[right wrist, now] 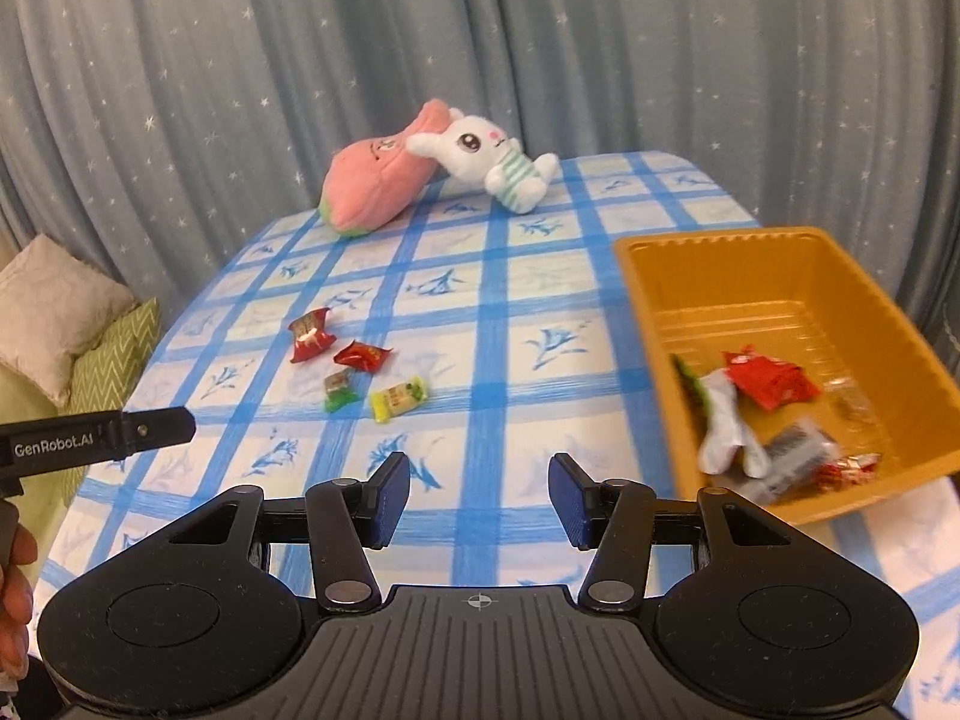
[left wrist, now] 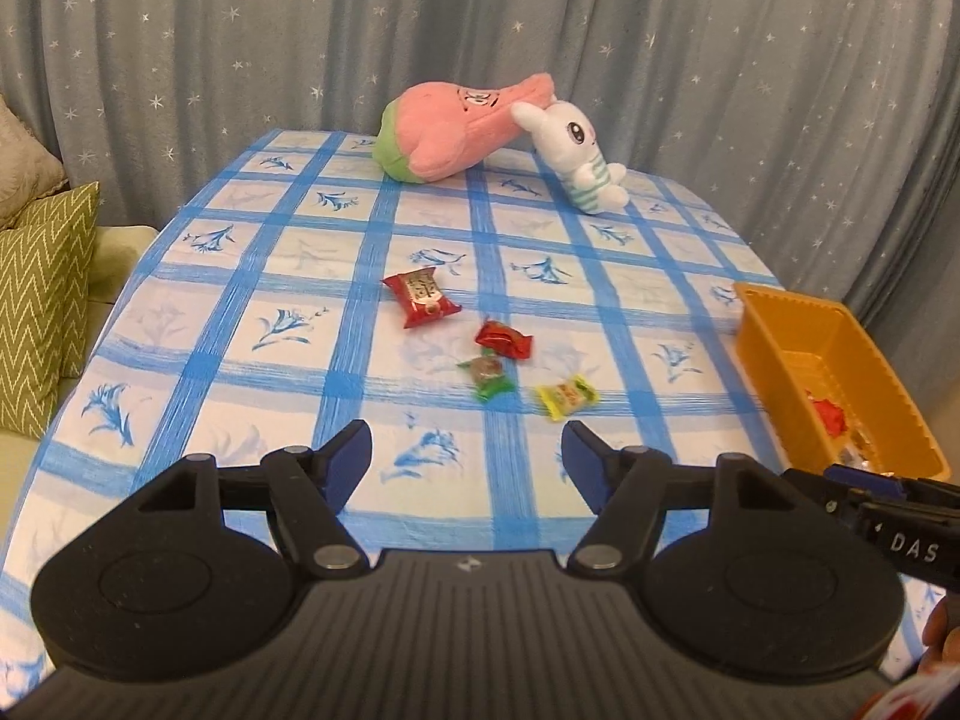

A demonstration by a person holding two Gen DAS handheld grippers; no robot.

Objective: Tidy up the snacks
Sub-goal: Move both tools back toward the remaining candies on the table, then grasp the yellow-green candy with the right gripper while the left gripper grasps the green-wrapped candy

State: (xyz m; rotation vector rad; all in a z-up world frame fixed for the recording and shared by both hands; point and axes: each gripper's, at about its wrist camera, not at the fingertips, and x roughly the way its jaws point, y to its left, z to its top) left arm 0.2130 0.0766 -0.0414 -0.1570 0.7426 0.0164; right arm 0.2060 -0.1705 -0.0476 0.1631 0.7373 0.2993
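Note:
Several wrapped snacks lie on the blue-checked tablecloth: a large red packet [left wrist: 421, 297] [right wrist: 310, 335], a small red one [left wrist: 504, 339] [right wrist: 362, 355], a green one [left wrist: 489, 378] [right wrist: 339, 391] and a yellow one [left wrist: 566, 396] [right wrist: 398, 398]. An orange tray [left wrist: 780, 324] [right wrist: 750, 276] at the right holds several snacks, among them a red packet [right wrist: 768, 381] and a white wrapper [right wrist: 729, 429] that looks blurred. My left gripper [left wrist: 467, 461] is open and empty, just short of the loose snacks. My right gripper [right wrist: 480, 498] is open and empty, left of the tray.
A pink plush [left wrist: 456, 126] [right wrist: 375, 183] and a white rabbit plush [left wrist: 579, 156] [right wrist: 498, 165] lie at the table's far edge. Cushions [left wrist: 42, 300] [right wrist: 54, 312] sit on a sofa to the left. A starred grey curtain hangs behind.

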